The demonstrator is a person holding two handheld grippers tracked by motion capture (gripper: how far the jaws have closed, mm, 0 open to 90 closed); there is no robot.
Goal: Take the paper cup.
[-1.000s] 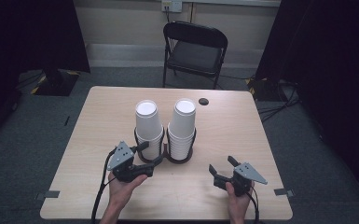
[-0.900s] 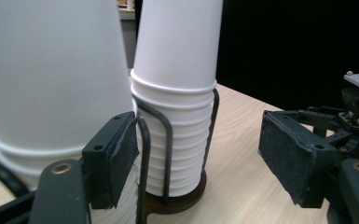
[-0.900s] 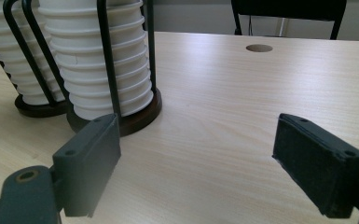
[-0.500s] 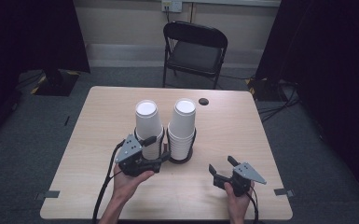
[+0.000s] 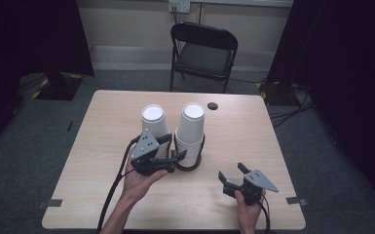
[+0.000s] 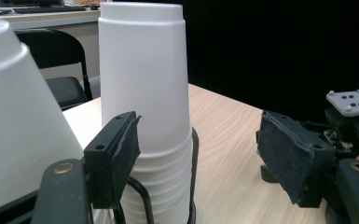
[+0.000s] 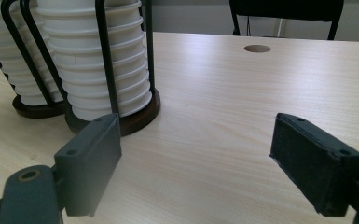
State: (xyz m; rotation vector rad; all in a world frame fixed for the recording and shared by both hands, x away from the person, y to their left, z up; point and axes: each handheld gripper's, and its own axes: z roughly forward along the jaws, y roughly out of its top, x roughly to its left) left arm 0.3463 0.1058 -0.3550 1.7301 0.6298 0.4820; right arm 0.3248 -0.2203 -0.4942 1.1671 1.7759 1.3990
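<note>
We are holding the left hand-held gripper (image 5: 174, 147) and right hand-held gripper (image 5: 231, 170) open; the left, crowding the cups (image 5: 155, 124) at 12 o'clock, is risking toppling them.

The high view is looking down on the table (image 5: 102, 146) while both gripper views are facing, close and low, the shared cup stacks (image 7: 98, 65).

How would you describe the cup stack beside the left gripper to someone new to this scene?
On the light wooden table before the black folding chair, two stacks of upturned white foam cups stand side by side in wire holders. It is the left stack in the high view, by the left gripper, farther from the table's small dark hole.
</note>
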